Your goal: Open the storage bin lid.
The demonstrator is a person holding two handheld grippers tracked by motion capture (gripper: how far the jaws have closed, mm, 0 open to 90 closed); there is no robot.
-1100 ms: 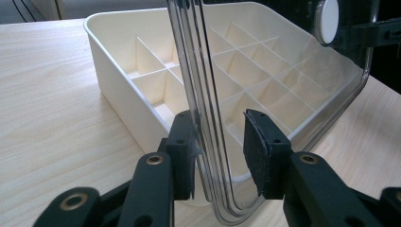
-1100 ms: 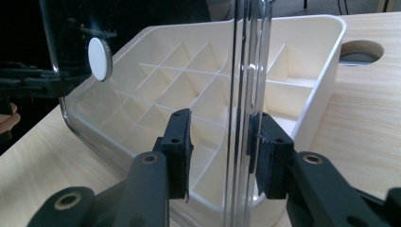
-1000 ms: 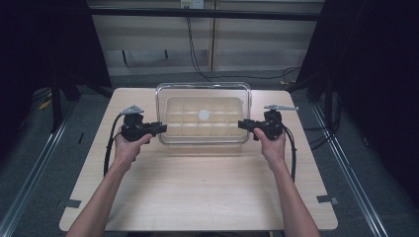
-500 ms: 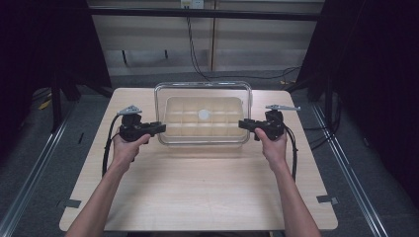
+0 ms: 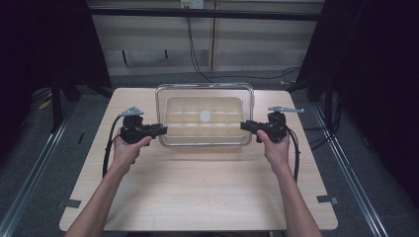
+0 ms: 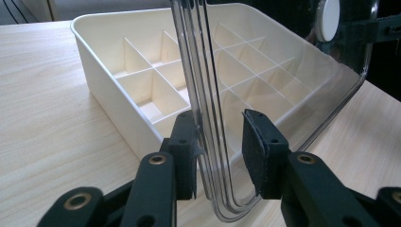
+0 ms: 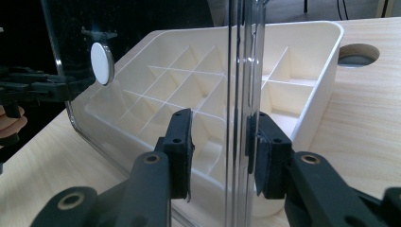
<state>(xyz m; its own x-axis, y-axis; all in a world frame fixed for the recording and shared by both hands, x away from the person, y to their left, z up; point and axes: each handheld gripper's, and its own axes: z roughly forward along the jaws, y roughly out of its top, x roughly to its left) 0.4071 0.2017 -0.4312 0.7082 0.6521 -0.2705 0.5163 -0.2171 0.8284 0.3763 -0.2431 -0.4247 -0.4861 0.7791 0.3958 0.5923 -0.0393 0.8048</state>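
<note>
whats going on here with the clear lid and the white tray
A person holds a clear plastic lid by its two ends, the left gripper shut on one edge and the right gripper shut on the other. The lid hangs above a white divided tray on the wooden table.

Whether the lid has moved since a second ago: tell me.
No. The lid sits over the tray as before, its rim equally close to the far edge of the table.

Two black claws [image 5: 163, 130] [image 5: 243, 125], brass-ringed screw holes, black looping cables, grey triangular top plates, arms apparently sleeveless
</note>
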